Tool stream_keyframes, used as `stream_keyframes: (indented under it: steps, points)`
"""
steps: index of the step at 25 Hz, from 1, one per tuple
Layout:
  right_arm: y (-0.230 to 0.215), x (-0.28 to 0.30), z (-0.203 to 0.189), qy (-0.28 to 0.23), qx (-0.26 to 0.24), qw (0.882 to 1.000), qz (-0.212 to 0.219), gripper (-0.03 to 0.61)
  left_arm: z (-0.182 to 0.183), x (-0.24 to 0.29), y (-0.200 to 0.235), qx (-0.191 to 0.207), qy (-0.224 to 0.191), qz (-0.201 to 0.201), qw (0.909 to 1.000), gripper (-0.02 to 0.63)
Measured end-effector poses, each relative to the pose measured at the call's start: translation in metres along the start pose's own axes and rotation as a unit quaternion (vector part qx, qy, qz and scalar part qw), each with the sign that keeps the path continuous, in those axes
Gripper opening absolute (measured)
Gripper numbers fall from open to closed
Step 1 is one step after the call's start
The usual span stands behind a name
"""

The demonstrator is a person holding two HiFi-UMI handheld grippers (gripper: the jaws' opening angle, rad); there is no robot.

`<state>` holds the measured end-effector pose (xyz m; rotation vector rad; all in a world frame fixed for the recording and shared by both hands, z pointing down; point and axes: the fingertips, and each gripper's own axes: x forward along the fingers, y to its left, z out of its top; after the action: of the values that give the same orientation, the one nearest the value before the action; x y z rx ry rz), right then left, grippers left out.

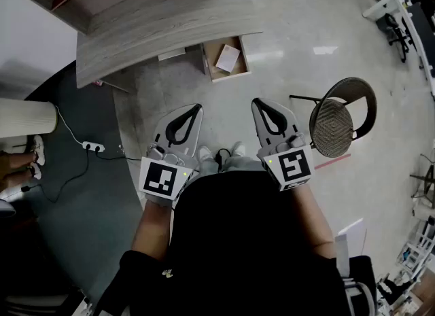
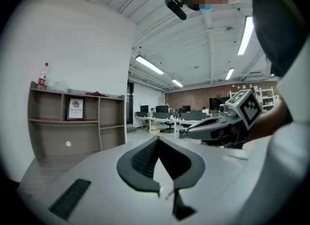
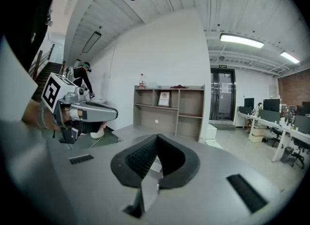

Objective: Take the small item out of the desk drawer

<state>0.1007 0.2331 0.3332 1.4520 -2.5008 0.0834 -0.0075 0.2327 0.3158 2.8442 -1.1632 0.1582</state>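
The drawer (image 1: 231, 77) stands pulled out from under the pale wood surface (image 1: 156, 32), in the upper middle of the head view. The small item (image 1: 228, 57) lies flat on the drawer's floor, a pale squarish piece set a little askew (too small here to tell what it is made of). It looks thin and light, so it should lift easily, but it may slide along the drawer floor when nudged. One edge or a raised corner seems the best place to pinch it.

The left tongs (image 1: 197, 107) and right tongs (image 1: 257, 102) hang at the centre of the frame, well short of the drawer. Both are pressed together on nothing.
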Motion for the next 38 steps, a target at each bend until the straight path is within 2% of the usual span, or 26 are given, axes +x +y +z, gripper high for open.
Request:
stream_keyframes:
  steps: [11, 15, 19, 23, 30, 38]
  points:
    - [-0.040, -0.007, -0.006, -0.018, 0.031, 0.999, 0.018, -0.005, -0.004, 0.035, -0.010, 0.002, 0.021, 0.027, 0.9994, 0.009]
    - [-0.060, -0.008, -0.018, -0.012, 0.034, 0.999, 0.030, -0.005, -0.007, 0.055, -0.018, 0.007, 0.031, 0.040, 0.9987, 0.009]
    - [-0.076, -0.007, -0.026, -0.008, 0.040, 0.998, 0.045, -0.003, -0.010, 0.073, -0.031, -0.004, 0.045, 0.047, 0.9979, 0.009]
    - [-0.089, 0.006, -0.033, -0.005, 0.043, 0.998, 0.055, -0.003, -0.012, 0.085, -0.028, -0.002, 0.050, 0.054, 0.9973, 0.009]
    - [-0.095, 0.055, -0.034, 0.011, 0.042, 0.998, 0.055, -0.003, -0.025, 0.100, 0.018, -0.023, 0.061, 0.059, 0.9961, 0.009]
    - [-0.099, 0.155, -0.016, 0.031, 0.035, 0.999, 0.020, -0.003, -0.023, 0.130, 0.113, -0.014, 0.061, 0.015, 0.9979, 0.009]
